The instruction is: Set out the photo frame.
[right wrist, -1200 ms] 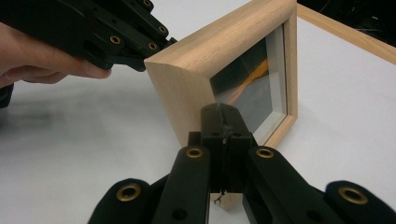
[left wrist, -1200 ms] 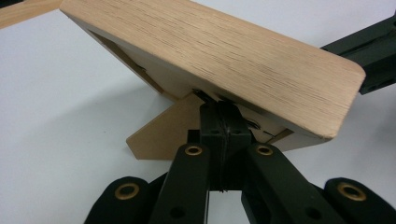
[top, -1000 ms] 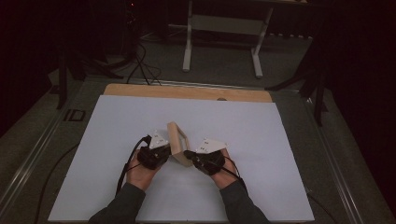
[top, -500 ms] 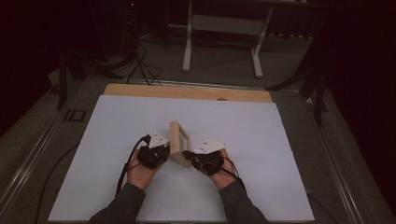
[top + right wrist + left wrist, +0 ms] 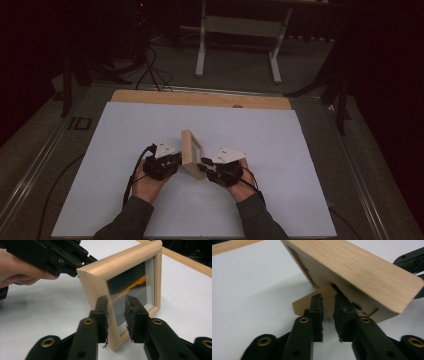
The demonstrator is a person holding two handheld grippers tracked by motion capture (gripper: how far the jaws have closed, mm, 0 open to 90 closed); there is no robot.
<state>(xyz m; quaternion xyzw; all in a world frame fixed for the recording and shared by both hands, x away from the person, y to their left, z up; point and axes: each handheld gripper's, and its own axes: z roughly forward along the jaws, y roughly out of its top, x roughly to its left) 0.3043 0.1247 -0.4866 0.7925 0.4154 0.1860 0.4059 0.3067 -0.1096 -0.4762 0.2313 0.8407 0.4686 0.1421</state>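
Nearest the person's edge of the table (image 5: pixel 300 210), two forearms in dark sleeves come in side by side, each hand gripping a black claw, and the wooden picture frame (image 5: pixel 192 154) stands on the white sheet right between them. Left of the frame, the left claw (image 5: pixel 176 165) points at its back; its jaws have just been opening and now stand parted, with the frame's wooden back stand (image 5: pixel 319 301) in the gap and the pads not pressing it. Right of the frame, the right claw (image 5: pixel 205 167) faces the glass front; its jaws have also just been opening and stand spread either side of the frame's near corner, the wood between them but not pinched. Seen along the right claw, the glass (image 5: pixel 132 290) shows a dark picture with an orange streak, and the left claw sits just behind the frame's top corner. The frame stands on its lower edge, leaning back on its stand. Beyond the frame, the white sheet runs on to a bare wooden strip (image 5: pixel 200 98) at the table's far edge, and farther off a pale metal stand (image 5: pixel 240 30) rests on the dark floor
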